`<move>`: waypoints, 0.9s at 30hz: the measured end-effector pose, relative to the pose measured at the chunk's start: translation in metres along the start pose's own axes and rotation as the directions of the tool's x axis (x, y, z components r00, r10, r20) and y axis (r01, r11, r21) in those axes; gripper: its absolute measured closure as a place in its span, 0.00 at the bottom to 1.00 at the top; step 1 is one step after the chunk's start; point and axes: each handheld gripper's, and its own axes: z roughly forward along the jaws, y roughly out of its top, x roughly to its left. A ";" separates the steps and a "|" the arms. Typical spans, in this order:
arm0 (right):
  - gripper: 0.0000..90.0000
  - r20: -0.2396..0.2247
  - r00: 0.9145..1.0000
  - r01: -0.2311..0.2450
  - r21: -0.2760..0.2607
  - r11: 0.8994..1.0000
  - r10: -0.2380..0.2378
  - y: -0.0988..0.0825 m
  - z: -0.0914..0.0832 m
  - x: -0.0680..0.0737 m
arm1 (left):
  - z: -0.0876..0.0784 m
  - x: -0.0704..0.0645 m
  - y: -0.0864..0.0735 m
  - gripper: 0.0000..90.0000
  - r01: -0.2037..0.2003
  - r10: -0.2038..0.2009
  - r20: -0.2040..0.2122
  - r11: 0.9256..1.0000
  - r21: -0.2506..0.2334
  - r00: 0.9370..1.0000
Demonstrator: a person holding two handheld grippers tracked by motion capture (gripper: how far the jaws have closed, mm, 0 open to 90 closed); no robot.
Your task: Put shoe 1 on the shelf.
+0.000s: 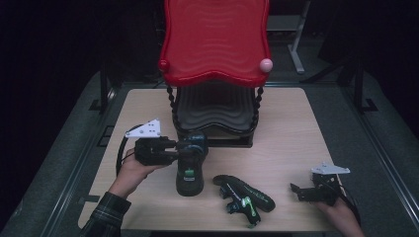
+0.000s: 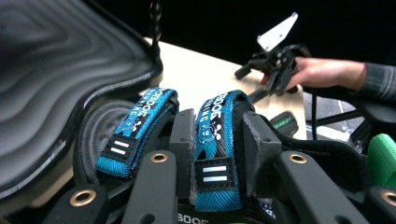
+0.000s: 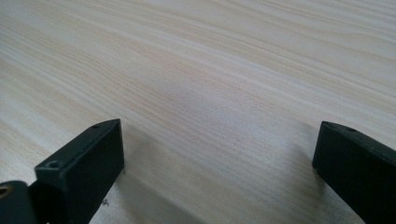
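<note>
Two shoes, left gripper (image 1: 180, 150) clamped on the upright one (image 1: 190, 165), right gripper (image 1: 300, 191) jaws apart

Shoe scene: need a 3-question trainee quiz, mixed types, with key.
1. True or false: the left gripper is shut on the heel end of the upright shoe.
2. Where does the second shoe lie? A) on the rack's red top shelf B) on its side on the table, between the upright shoe and the right gripper C) in the right gripper's jaws
3. Fill in: the two-tier rack has a red top shelf and a ____ lower shelf.

Key: 1 true; 2 B; 3 black. The right gripper view shows its jaws wide apart over bare wood of the table, so option C fails.
</note>
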 end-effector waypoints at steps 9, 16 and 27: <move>0.02 0.000 1.000 0.000 0.000 1.000 0.000 0.000 0.000 0.000 | -0.004 -0.002 0.032 0.76 -0.018 0.019 0.007 0.999 -0.027 1.000; 0.02 -0.001 1.000 0.000 0.000 1.000 0.000 0.000 0.000 0.000 | -0.007 -0.003 0.062 0.76 -0.042 0.044 0.030 0.998 -0.050 0.999; 0.02 -0.001 1.000 -0.001 0.000 1.000 0.001 0.000 0.000 0.000 | -0.014 -0.003 0.104 0.76 -0.087 0.090 0.039 0.993 -0.086 0.995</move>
